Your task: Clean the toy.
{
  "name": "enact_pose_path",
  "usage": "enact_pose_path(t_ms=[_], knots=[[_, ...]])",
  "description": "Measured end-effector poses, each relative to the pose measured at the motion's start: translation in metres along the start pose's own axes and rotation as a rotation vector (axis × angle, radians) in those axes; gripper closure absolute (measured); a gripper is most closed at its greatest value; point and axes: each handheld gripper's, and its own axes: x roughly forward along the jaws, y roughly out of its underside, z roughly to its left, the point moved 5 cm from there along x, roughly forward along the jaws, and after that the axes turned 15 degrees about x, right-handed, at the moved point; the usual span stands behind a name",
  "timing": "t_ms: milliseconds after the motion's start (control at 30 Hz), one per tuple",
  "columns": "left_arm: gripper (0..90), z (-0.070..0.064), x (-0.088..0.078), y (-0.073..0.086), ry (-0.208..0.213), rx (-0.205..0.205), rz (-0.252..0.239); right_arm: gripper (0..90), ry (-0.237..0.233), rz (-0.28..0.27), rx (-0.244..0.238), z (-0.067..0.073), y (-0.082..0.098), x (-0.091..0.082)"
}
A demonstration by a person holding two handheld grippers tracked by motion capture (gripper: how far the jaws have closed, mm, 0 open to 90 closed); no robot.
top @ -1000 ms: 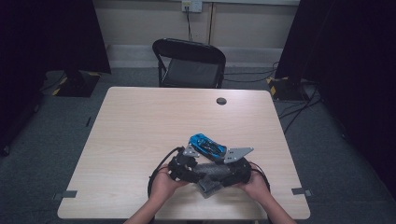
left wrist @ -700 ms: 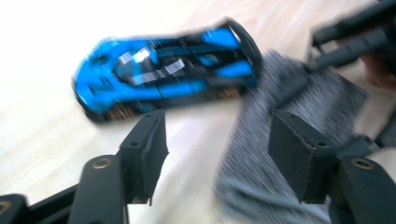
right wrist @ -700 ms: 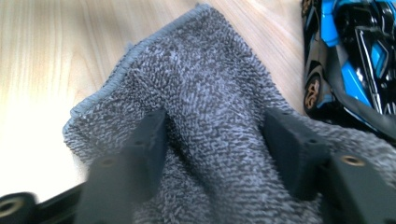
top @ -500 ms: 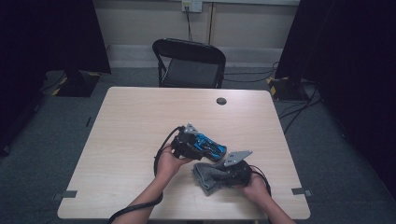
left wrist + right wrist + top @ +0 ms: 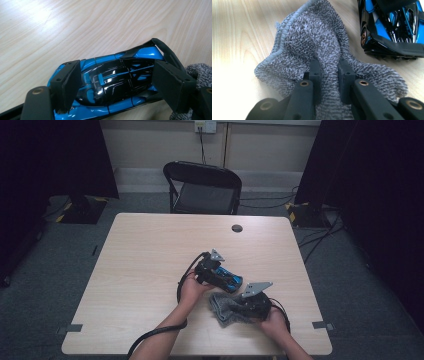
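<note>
Up close, in the left gripper view: left hand-held gripper (image 5: 115,82) straddling the blue and black toy car (image 5: 112,80), jaws lately widening, pads standing off the bodywork on both sides with a sliver of gap, so open around the car rather than clamped. Car nose and lower flank cut off by the bottom edge; rear wing at upper right clear enough; wheels hidden beneath the body. Grey cloth (image 5: 197,72) just peeking in at the right edge, largely cut off.

In the right gripper view: right hand-held gripper (image 5: 329,75) pinched on a raised fold of the same cloth (image 5: 312,37), jaws lately closing and now nearly together, tips sunk in the pile and partly buried. Cloth crumpled on the surface (image 5: 237,37), hemmed edge curling at left, far corner lost under the jaws. Car (image 5: 392,27) just beside the cloth at upper right, one end and one bronze wheel visible, the rest cropped by the top edge.

From the high view: left gripper (image 5: 212,270) over the car (image 5: 231,281) near the middle of the surface (image 5: 140,255), car mostly hidden under the hand and grey plate. Right gripper (image 5: 245,305) on the cloth (image 5: 225,310) toward the near edge, jaws too small to read there. Small dark disc (image 5: 237,228) set in the surface near the far edge, black folding chair (image 5: 205,187) beyond.
</note>
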Motion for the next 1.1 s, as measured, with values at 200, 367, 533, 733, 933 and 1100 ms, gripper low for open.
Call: enact_pose_path(t_ms=[200, 367, 533, 733, 933, 1100], knots=[[20.5, -0.001, 0.007, 0.001, -0.004, 0.020, -0.002, 77.0, -0.011, -0.009, 0.021, -0.001, 0.001, 0.000], [13.0, 0.000, 0.009, 0.006, 0.001, 0.062, 0.005, 77.1, -0.015, -0.011, 0.027, -0.002, 0.001, 0.000], [5.9, 0.004, 0.012, 0.009, 0.014, 0.032, -0.003, 78.0, -0.002, -0.003, 0.026, -0.001, 0.000, 0.000], [4.9, 0.005, 0.014, 0.009, 0.029, 0.041, -0.010, 78.2, 0.005, -0.004, 0.028, 0.000, 0.000, 0.000], [3.7, 0.006, 0.013, 0.012, 0.035, 0.037, -0.033, 78.9, 0.010, -0.006, 0.034, 0.000, -0.001, 0.000], [3.7, 0.006, 0.014, 0.012, 0.029, 0.032, -0.049, 79.8, 0.012, -0.016, 0.050, -0.002, -0.004, -0.004]])
